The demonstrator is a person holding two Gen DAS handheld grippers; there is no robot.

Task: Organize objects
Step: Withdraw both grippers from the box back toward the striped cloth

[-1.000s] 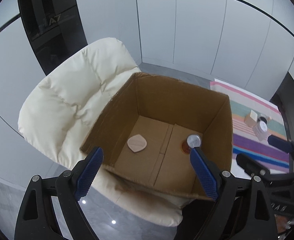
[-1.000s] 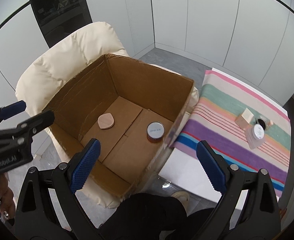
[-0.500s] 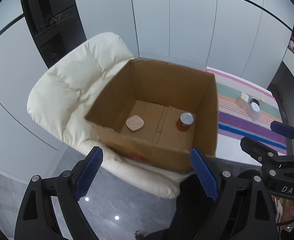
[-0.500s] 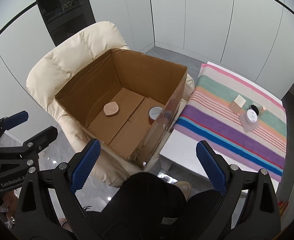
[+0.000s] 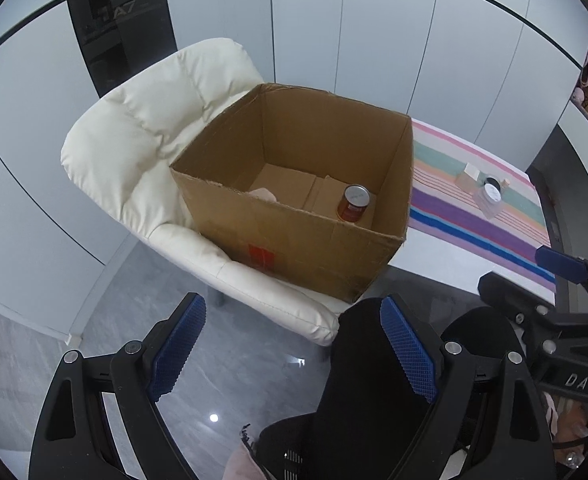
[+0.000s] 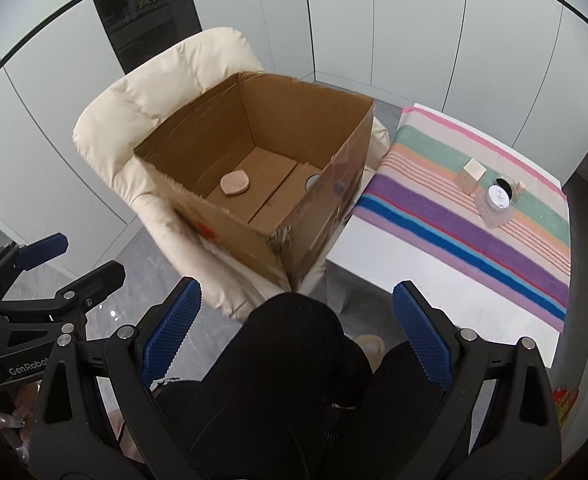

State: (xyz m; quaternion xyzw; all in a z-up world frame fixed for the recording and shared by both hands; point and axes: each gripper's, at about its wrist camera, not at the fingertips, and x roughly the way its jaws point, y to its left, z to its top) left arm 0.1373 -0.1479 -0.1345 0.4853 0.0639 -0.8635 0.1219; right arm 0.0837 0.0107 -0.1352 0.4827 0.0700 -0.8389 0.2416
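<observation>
Biggest thing here is the cream padded armchair [image 5: 133, 152], sitting in front of white wall panels. Parked on its seat is an open cardboard box [image 5: 306, 248], flaps up, with a red mark on its near wall. To the right, just beside the chair, is the white bench [image 6: 434, 280] with a striped cloth [image 6: 474, 216] laid across its far part.

Both tools hang near the camera side, well short of the box, over the person's black-clad knees [image 6: 294, 332]. The left tool [image 5: 294, 344] has its blue pads spread wide with nothing between them, and the right tool [image 6: 294, 328] is the same, wide apart and empty.

Inside the box on the right sits an upright red can [image 5: 353, 203] with a silver lid. On the left of the box floor lies a flat pinkish wooden piece [image 6: 234, 183]. On the cloth, far right, a small wooden block [image 6: 471, 175] stands next to a clear jar with a white lid [image 6: 498, 198], with a dark round thing just behind it.
</observation>
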